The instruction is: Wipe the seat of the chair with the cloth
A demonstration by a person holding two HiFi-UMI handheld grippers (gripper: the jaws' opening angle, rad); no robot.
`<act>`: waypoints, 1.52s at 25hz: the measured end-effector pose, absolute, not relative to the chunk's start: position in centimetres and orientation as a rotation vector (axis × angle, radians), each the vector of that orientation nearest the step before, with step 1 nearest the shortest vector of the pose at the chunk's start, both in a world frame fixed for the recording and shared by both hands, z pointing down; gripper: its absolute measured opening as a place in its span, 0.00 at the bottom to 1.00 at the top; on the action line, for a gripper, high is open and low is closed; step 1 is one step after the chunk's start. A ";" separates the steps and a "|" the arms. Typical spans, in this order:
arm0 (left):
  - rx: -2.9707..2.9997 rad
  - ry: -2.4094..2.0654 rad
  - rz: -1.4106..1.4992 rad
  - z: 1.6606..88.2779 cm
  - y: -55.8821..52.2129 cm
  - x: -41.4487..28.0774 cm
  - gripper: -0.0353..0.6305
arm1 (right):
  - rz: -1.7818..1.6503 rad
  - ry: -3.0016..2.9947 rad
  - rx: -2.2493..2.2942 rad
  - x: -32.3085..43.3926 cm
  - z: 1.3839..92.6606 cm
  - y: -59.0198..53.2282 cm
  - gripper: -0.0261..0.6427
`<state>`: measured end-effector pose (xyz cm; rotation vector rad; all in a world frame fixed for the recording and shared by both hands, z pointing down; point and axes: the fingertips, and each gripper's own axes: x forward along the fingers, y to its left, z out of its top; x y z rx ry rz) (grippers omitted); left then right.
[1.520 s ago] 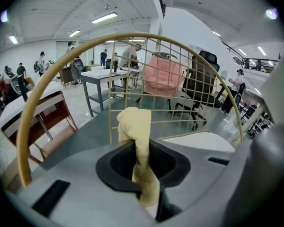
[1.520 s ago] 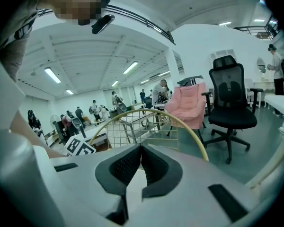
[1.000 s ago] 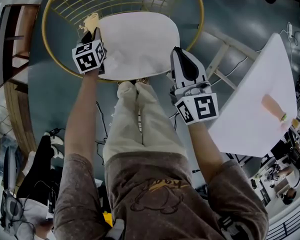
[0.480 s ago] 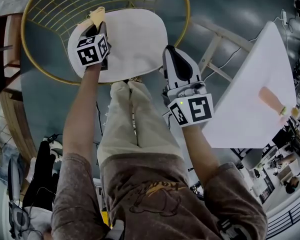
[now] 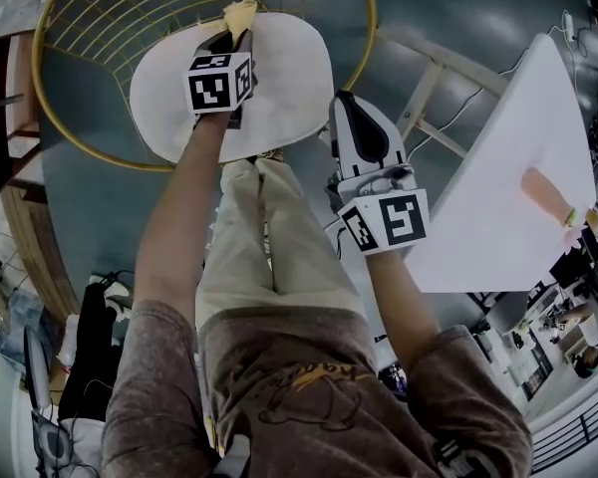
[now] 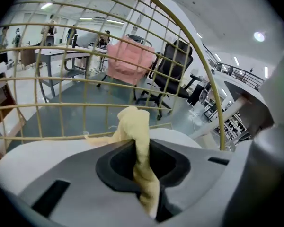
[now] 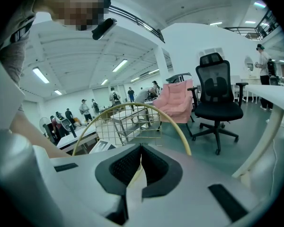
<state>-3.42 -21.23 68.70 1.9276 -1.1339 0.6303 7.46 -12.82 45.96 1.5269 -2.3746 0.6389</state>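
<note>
Two grippers in play, and only one is doing any work. The left gripper (image 5: pixel 229 36) is out over the chair seat (image 5: pixel 294 78), up at the top centre of the head view, with its jaws clamped tight on the yellow cloth (image 5: pixel 241 11). The left gripper view shows it plainly: the left gripper (image 6: pixel 143 150) has the cloth (image 6: pixel 135 122) pinched in a narrow fold between the dark pads, and a loose bunch sticks out past the tips, while another strip trails off to the left onto the white seat (image 6: pixel 16 162). That cloth sits at the far edge of the seat, right up against the gold wire backrest (image 5: pixel 100 18), whose grid fills the upper half of the left gripper view (image 6: pixel 85 79).

The right gripper (image 5: pixel 349 106) sits at the centre of the head view, just off the seat's right edge and above the grey floor, beside the person's pale trousers (image 5: pixel 269 237). Its own camera has the right gripper (image 7: pixel 141 150) with jaws closed against each other, nothing between them. Beyond its tips rises the gold arc of the backrest (image 7: pixel 132 108), with a black office chair (image 7: pixel 217 98) to the right.

Off to the right of the head view stands a white table (image 5: pixel 498 217) with a small orange object (image 5: pixel 545 199) lying on it, well apart from both grippers.
</note>
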 end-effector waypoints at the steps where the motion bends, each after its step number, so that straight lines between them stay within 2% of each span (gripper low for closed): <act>1: 1.941 -1.106 0.626 68.7 -21.0 -2.4 0.14 | 0.639 -2.372 1.530 7.5 46.0 -12.7 0.08; 12: 2.036 -0.877 0.542 66.1 -19.5 7.6 0.14 | 0.643 -2.339 1.571 9.2 46.0 -11.6 0.08; 19: 2.038 -0.826 0.408 63.5 -19.2 9.1 0.14 | 0.637 -2.334 1.583 9.9 46.2 -11.5 0.08; 26: 2.006 -0.912 0.329 61.1 -18.7 5.4 0.14 | 0.637 -2.342 1.557 10.0 46.2 -11.4 0.08; 38: 1.888 -1.298 0.345 58.4 -15.5 -12.0 0.14 | 0.633 -2.385 1.458 7.2 46.5 -11.4 0.08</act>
